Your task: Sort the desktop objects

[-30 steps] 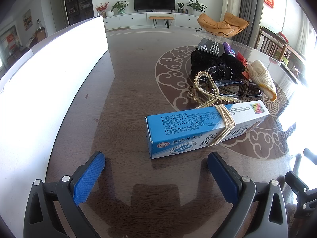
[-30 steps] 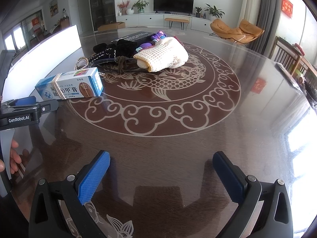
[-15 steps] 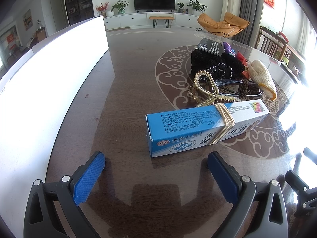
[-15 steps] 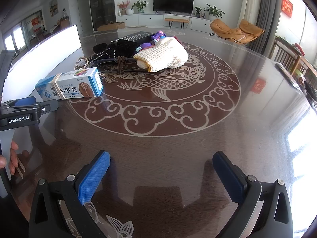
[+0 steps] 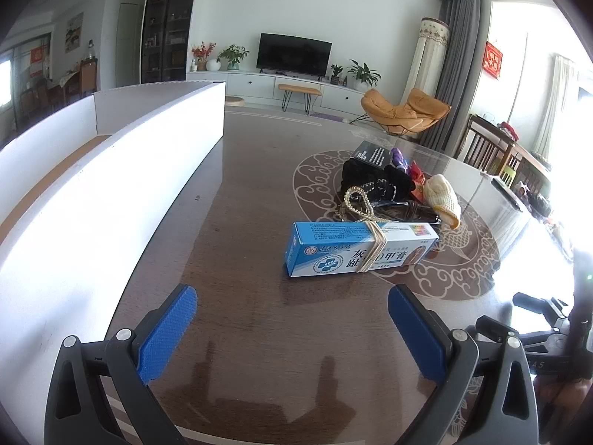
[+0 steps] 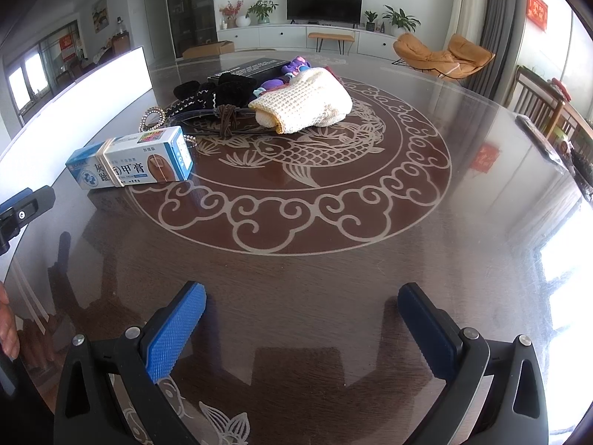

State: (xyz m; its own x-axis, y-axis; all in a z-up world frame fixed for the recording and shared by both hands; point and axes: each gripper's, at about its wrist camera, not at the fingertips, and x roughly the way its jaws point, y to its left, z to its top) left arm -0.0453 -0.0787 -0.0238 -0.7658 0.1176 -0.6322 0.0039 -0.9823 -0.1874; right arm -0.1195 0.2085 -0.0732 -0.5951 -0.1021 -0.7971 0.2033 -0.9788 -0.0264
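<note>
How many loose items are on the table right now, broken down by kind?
Boxes: 2, the blue-and-white box and the black box
Fabric pieces: 2, the black cloth and the cream knit mitt
Bead strings: 1, the pearl strand
Purple item: 1, kind unclear
Brown tie: 1
Total: 7 visible; the pile may hide more.

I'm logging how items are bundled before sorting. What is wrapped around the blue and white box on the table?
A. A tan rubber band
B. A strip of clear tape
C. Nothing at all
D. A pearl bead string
A: a tan rubber band loops around the middle of the blue and white box, while the pearl bead string lies on the table behind it.
</note>
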